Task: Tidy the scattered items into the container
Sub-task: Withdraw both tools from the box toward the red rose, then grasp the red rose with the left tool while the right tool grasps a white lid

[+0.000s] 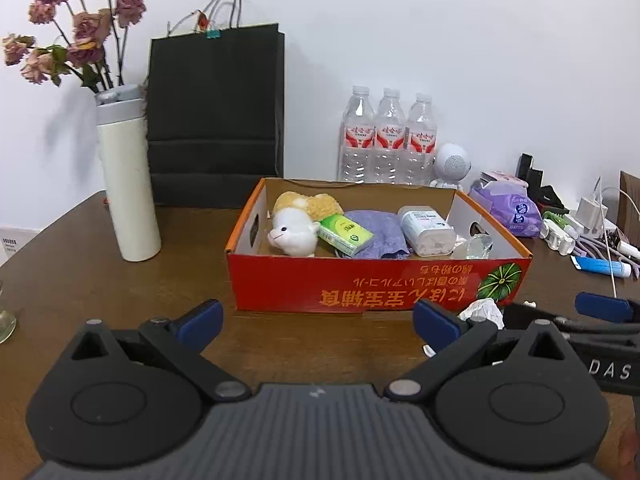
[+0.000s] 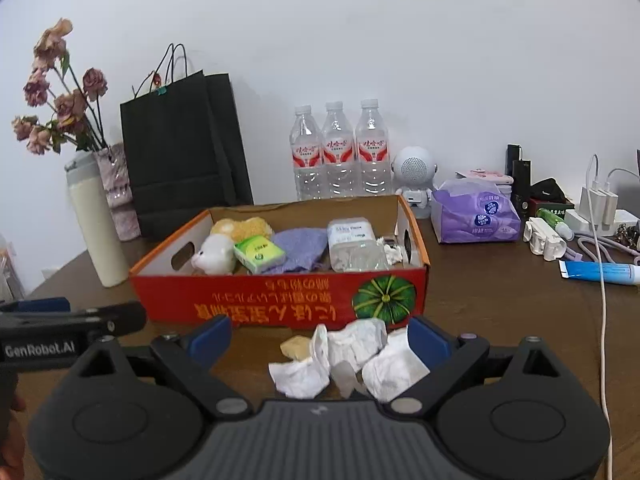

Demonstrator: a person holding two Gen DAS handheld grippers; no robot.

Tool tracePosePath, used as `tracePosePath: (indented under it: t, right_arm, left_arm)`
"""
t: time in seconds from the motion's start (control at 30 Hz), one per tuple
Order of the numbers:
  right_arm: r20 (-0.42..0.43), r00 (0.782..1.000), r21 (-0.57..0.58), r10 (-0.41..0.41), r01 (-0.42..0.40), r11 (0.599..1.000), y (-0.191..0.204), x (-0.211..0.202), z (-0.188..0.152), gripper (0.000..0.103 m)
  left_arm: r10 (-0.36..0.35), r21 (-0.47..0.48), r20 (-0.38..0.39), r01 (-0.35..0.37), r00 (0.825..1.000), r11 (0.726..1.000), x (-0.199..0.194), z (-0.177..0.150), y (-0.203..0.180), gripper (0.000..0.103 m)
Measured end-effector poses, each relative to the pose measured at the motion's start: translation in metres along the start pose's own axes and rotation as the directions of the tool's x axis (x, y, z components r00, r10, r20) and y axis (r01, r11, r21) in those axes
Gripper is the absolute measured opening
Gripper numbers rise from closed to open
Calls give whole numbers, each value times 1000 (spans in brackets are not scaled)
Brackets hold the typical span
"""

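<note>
A red cardboard box [image 1: 360,284] [image 2: 280,304] stands mid-table. It holds a plush sheep [image 1: 294,230], a green packet [image 1: 346,234], a purple cloth [image 1: 378,236] and a white bottle [image 1: 426,228]. Crumpled white tissue [image 2: 352,356] lies on the table just in front of the box, with a small beige piece [image 2: 295,347] at its left. My right gripper [image 2: 320,340] is open, its blue pads on either side of the tissue, not clamping it. My left gripper [image 1: 318,324] is open over bare table before the box. The tissue [image 1: 482,310] shows at its right.
Behind the box stand a black paper bag [image 1: 216,120], a white flask with dried flowers [image 1: 128,184] and three water bottles [image 1: 386,140]. To the right are a purple tissue pack [image 2: 476,216], a blue tube [image 2: 600,273], chargers and a white cable [image 2: 604,320].
</note>
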State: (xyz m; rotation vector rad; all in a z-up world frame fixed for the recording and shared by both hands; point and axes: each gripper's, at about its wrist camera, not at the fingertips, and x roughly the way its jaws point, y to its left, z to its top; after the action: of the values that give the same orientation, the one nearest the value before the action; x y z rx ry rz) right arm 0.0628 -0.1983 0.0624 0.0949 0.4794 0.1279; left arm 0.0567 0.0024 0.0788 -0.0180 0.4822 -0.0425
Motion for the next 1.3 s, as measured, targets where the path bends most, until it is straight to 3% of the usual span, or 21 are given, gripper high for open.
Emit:
tracePosePath:
  t: [0.1,0.17,0.33,0.43,0.53,0.6,0.7,0.83,0.97,1.0,1.03,1.1,1.2,1.3]
  right_arm:
    - [-10,1000,-14,15,-15,1000,-3,-21,-12,95]
    - [-18,999,-7,40,-40,999,-7,-43,-28,95]
    - [-79,994,47,79,-76,996,-14,-86,-77,96]
    - [-106,989,70,104,-97,993,-21,-99,-97,95]
    - [-137,985,22,103,-101,995,-23,-97,-100,77]
    - [-133,988,19,74,-72,997,-25,-93,-96,64]
    - [-109,989,29,99,-96,995,-24,-92,-90,51]
    - [-94,978,11,185,-185,983,-16,-85,-79,44]
    - [-72,978,11,194,-193,981,-12,-77,-69,44]
    - [-74,978,21,197,-196,980,-13,-74,-67,45]
    - [-76,977,28,201,-199,980,-13,-71,-65,45]
    - [-88,971,26,222,-221,975,-11,-68,-63,46]
    - [-112,951,12,289,-289,957,-7,-66,-61,46]
    - [-142,911,45,387,-384,922,-3,-62,-60,47]
  left_arm:
    - [-5,10,54,5,999,1000,-33,-20,10,103]
    - [1,4,50,-1,999,1000,-55,-40,17,103]
    - [-29,-42,-16,28,999,999,-98,-94,32,103]
    - [-47,-10,-108,46,993,999,-101,-109,33,103]
    - [-82,3,-108,83,991,997,-96,-108,30,103]
    - [-119,-8,-100,119,988,993,-92,-105,26,103]
    - [-186,-5,-83,186,979,983,-84,-99,16,102]
    - [-216,-8,-105,217,971,976,-66,-96,0,95]
    - [-178,-62,-130,172,975,983,-42,-87,-10,94]
    - [-179,-60,-130,172,975,983,-39,-86,-13,89]
    - [-182,-50,-126,177,975,983,-38,-86,-15,72]
    - [-184,-21,-137,183,973,983,-36,-89,-15,52]
    - [-243,-7,-130,244,961,970,-44,-96,2,51]
    - [-323,51,-125,331,938,942,-56,-103,18,51]
